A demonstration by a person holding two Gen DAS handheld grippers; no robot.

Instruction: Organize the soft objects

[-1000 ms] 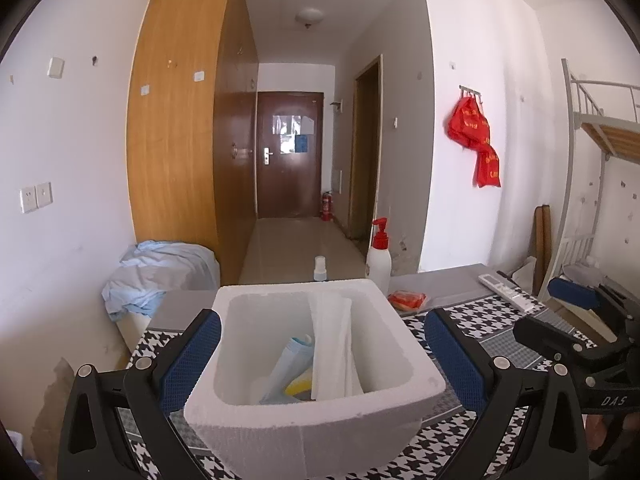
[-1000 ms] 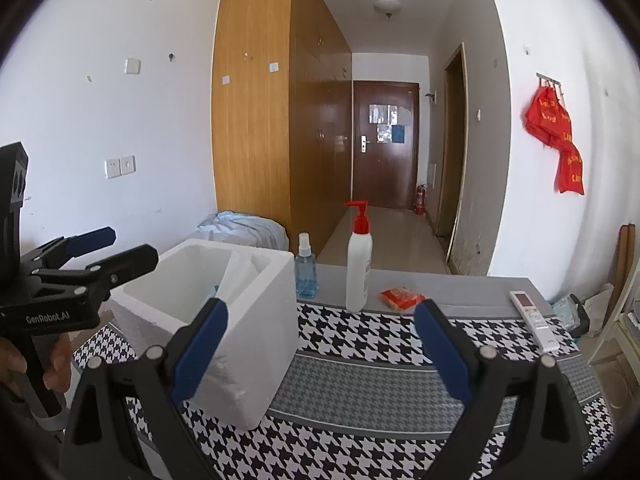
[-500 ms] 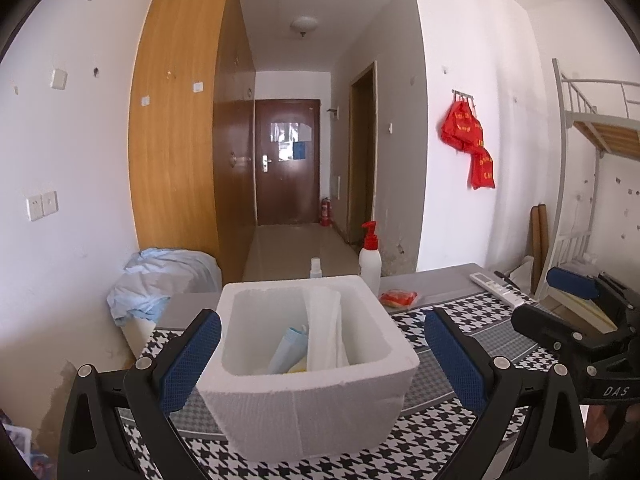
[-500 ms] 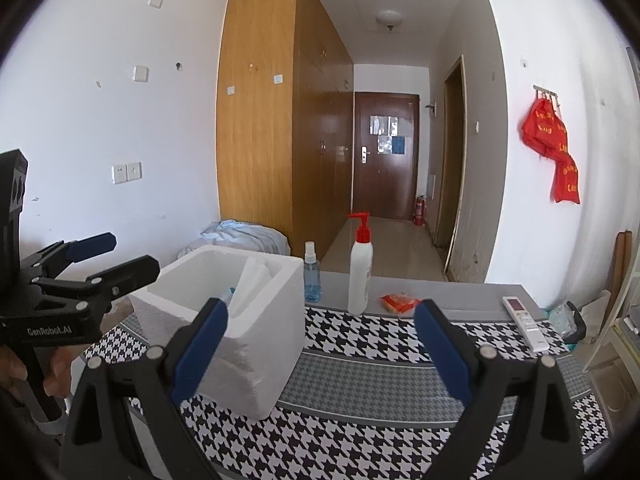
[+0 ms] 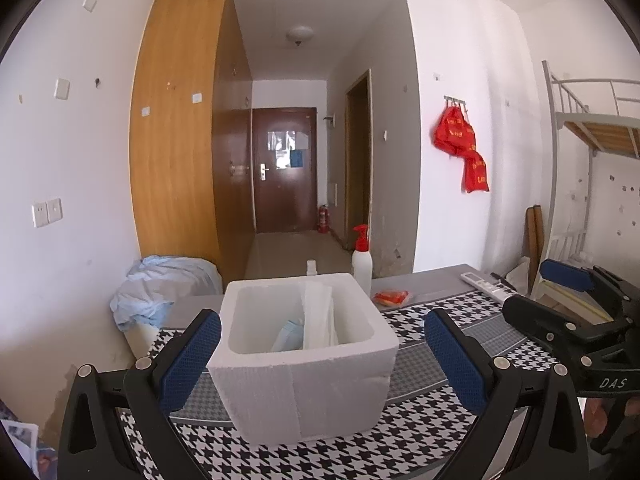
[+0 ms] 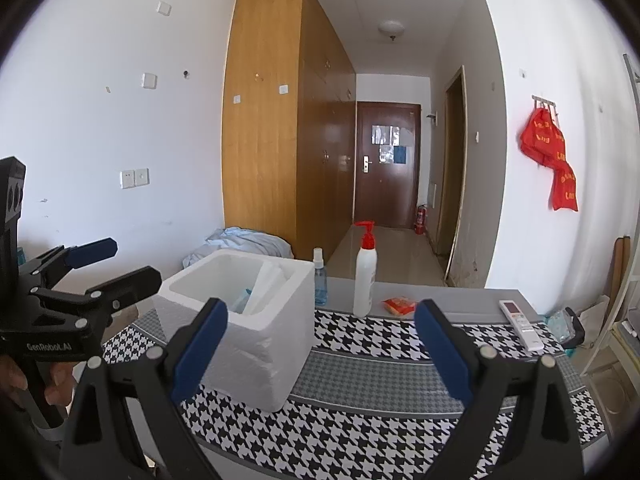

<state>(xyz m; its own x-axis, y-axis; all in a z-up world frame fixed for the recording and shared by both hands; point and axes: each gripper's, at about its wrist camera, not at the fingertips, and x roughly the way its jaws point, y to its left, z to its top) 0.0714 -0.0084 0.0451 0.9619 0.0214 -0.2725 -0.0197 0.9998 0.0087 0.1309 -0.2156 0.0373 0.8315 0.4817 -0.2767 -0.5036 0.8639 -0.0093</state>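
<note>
Both jaws gape wide and empty, left hand-held gripper (image 5: 322, 360) and right hand-held gripper (image 6: 322, 344) hovering, soft white cloth (image 5: 318, 320) upright inside the foam box (image 5: 304, 392) near the tabletop's (image 6: 360, 384) left edge.

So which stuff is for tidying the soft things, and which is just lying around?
For the job:
white foam box
white folded cloth in it
blue soft item in it
left gripper, open and empty
right gripper, open and empty

Just lying about:
pump bottle
spray bottle
orange packet
remote
</note>
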